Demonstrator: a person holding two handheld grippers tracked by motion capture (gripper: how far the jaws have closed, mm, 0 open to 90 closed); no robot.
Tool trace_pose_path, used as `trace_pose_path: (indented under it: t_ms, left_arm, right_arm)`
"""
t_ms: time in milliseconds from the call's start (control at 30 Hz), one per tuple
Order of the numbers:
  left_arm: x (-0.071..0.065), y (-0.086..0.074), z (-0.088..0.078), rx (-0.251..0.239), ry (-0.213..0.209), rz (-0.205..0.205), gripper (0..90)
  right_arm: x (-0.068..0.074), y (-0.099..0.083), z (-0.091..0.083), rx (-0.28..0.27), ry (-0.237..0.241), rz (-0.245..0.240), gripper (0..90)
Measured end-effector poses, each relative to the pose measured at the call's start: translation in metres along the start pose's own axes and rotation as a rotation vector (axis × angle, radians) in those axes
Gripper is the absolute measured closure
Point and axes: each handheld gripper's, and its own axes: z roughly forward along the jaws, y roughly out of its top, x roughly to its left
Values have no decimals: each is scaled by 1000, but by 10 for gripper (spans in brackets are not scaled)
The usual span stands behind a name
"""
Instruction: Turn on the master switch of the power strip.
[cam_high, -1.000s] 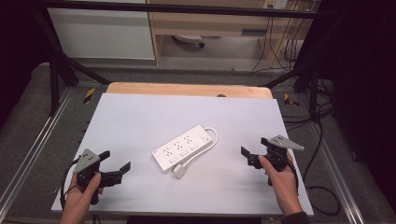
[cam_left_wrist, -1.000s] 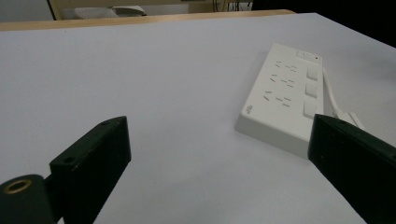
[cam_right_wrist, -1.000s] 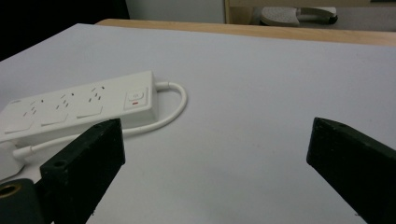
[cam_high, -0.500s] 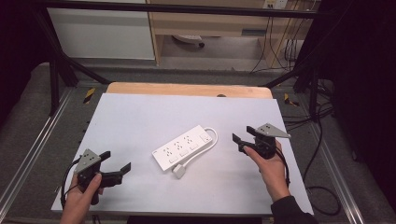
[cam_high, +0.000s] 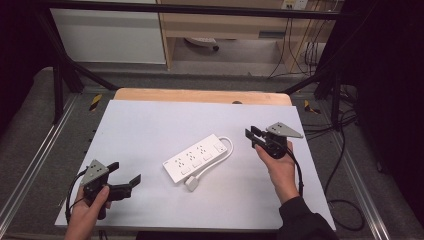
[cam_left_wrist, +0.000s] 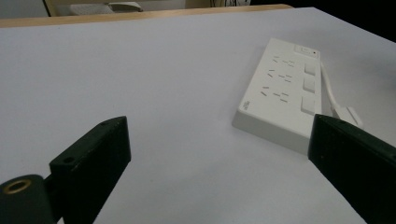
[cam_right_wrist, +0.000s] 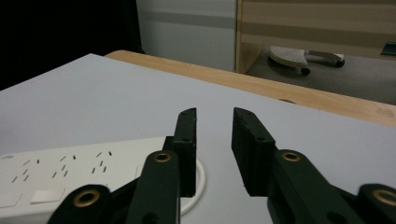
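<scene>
Moving inward from the near right edge, the right claw (cam_high: 251, 136) is narrowing on nothing, just right of the white plastic power strip (cam_high: 195, 158) lying diagonally mid-worktop (cam_high: 150, 120). Left claw (cam_left_wrist: 219, 154) is gaping wide, strip (cam_left_wrist: 282, 93) far-right. Right claw (cam_right_wrist: 214, 149) is empty, strip (cam_right_wrist: 70, 170) left.

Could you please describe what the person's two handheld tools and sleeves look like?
Both tools are black with two flat, blocky jaws. The left tool and right tool each carry a grey three-cornered plate on top and trail a black cable. Brass-coloured rivets mark the jaw arms. A dark sleeve covers the right forearm.
</scene>
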Motion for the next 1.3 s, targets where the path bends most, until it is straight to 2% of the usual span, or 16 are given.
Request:
trace_pose_path:
  t_ms: [267, 567, 800, 900, 1300]
  left_arm:
    - [0, 0, 0, -1, -5, -2, 57]
    - [0, 0, 0, -2, -6, -3, 57]
    - [0, 0, 0, 1, -10, 2, 57]
    - [0, 0, 0, 0, -11, 3, 57]
    - [-1, 0, 0, -2, -12, 9, 57]
  right_arm:
    - [5, 2, 18, 5, 11, 3, 852]
    - [13, 0, 38, 50, 20, -5, 900]
    - [14, -5, 50, 84, 28, 6, 900]
    - [16, -9, 58, 115, 25, 10, 900]
    - [25, -17, 74, 174, 31, -13, 900]
